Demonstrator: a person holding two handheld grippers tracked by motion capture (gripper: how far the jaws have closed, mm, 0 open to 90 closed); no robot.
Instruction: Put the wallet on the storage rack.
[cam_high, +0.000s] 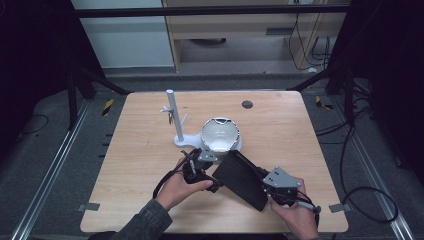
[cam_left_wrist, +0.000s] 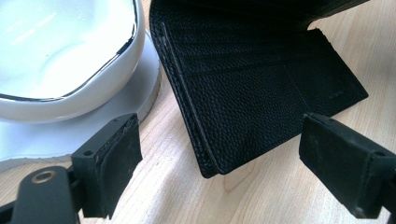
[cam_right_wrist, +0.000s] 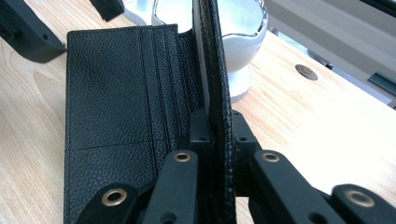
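The right claw (cam_right_wrist: 217, 128) pinches one upright flap of the black wallet (cam_high: 243, 178), which lies near the middle of the bench (cam_high: 140, 150), at about four o'clock of the white bowl (cam_high: 220, 134). The left claw (cam_left_wrist: 219, 154) stands spread, its pads either side of the flat flap's corner. To open the wallet well, I judge the left should close low on that corner and pin it while the right swings its flap over, clear of the bowl at twelve o'clock. Pebbled leather, stitched card slots; glossy bowl, silver-rimmed, on a round foot; pale wood grain.
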